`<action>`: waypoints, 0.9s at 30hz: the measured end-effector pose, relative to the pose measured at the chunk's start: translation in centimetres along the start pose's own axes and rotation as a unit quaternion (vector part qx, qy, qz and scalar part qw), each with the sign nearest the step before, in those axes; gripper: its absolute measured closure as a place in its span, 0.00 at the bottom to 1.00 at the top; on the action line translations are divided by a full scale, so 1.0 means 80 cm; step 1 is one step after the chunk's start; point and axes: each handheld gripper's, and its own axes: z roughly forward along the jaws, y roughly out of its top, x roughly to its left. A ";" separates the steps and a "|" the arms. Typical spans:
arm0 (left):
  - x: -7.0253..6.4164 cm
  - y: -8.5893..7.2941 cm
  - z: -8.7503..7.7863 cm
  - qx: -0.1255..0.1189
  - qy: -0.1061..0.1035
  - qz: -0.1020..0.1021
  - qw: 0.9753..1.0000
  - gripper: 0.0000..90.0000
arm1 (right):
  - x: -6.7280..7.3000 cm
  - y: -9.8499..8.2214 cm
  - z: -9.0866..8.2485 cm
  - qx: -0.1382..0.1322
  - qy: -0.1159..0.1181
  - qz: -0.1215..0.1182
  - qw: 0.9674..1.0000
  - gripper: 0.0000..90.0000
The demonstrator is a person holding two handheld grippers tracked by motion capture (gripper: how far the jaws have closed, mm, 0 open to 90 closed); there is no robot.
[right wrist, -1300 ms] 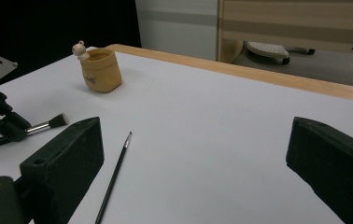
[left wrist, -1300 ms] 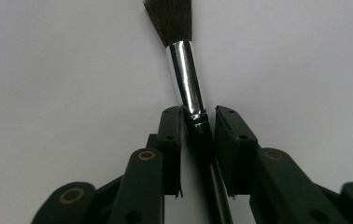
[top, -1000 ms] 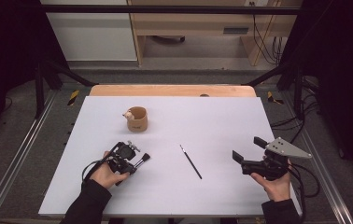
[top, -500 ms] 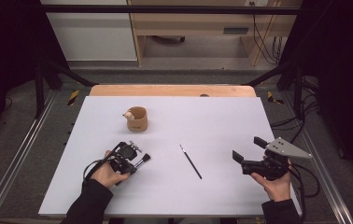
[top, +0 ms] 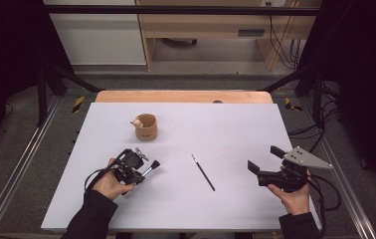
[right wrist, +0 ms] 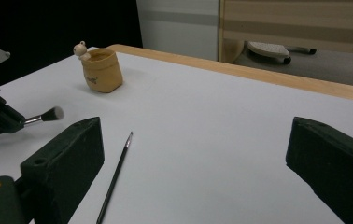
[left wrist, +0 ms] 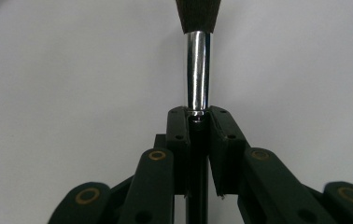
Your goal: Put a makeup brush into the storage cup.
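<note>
The makeup brush (left wrist: 197,70) was pinched between the jaws of the left gripper (top: 135,168), which pressed together on its handle just below the shiny metal ferrule. In the left gripper view the ferrule rose straight toward twelve o'clock from the jaw tips, with the dark bristle head at the top edge. In the high view the brush stuck out of the gripper toward two o'clock, its bristle tuft over the white table (top: 235,124) at about eight o'clock from the table's middle; whether the tuft touched the surface could not be told. The person's left hand (top: 107,183) wrapped the gripper body from behind.

The right gripper (top: 261,161) was at about four o'clock from the table's middle, held in the right hand (top: 291,196). Its jaws were spread wide with nothing between them and nothing touching them.

A thin dark brush (top: 203,172) lay flat on the table between the two grippers, running from ten o'clock to four o'clock, well apart from both.

A small tan cup (top: 145,127) with a little figure on its rim stood upright at about eleven o'clock from the table's middle, beyond the left gripper. What lay inside it could not be told.
</note>
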 end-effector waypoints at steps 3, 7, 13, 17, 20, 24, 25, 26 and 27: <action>0.000 -0.001 -0.008 -0.012 0.000 0.001 1.000 0.88 | 0.000 0.000 0.000 -0.001 0.001 0.000 1.000 0.05; -0.002 -0.001 -0.013 -0.024 0.008 0.004 1.000 0.88 | 0.000 0.000 -0.001 -0.001 0.002 0.000 1.000 0.05; -0.003 -0.001 -0.024 -0.035 0.006 0.004 0.999 0.88 | 0.000 0.000 -0.001 -0.002 0.001 -0.002 1.000 0.05; -0.003 0.000 -0.036 -0.051 0.008 0.004 0.999 0.88 | 0.000 0.000 -0.001 -0.001 0.001 -0.001 1.000 0.05; -0.003 0.001 -0.044 -0.068 0.012 0.002 0.998 0.88 | 0.000 0.001 -0.001 -0.002 0.000 -0.001 1.000 0.05; -0.003 0.001 -0.052 -0.099 0.019 -0.006 0.995 0.88 | 0.000 0.001 -0.001 -0.002 0.001 0.000 1.000 0.05; -0.003 0.001 -0.054 -0.105 0.021 -0.008 0.994 0.88 | 0.000 0.001 -0.001 -0.002 0.001 -0.001 1.000 0.05; -0.003 0.001 -0.055 -0.112 0.023 -0.010 0.993 0.88 | 0.000 0.001 -0.001 -0.003 0.001 0.000 1.000 0.05; -0.003 0.001 -0.057 -0.119 0.028 -0.013 0.992 0.88 | 0.000 0.001 -0.001 -0.003 0.001 0.000 1.000 0.05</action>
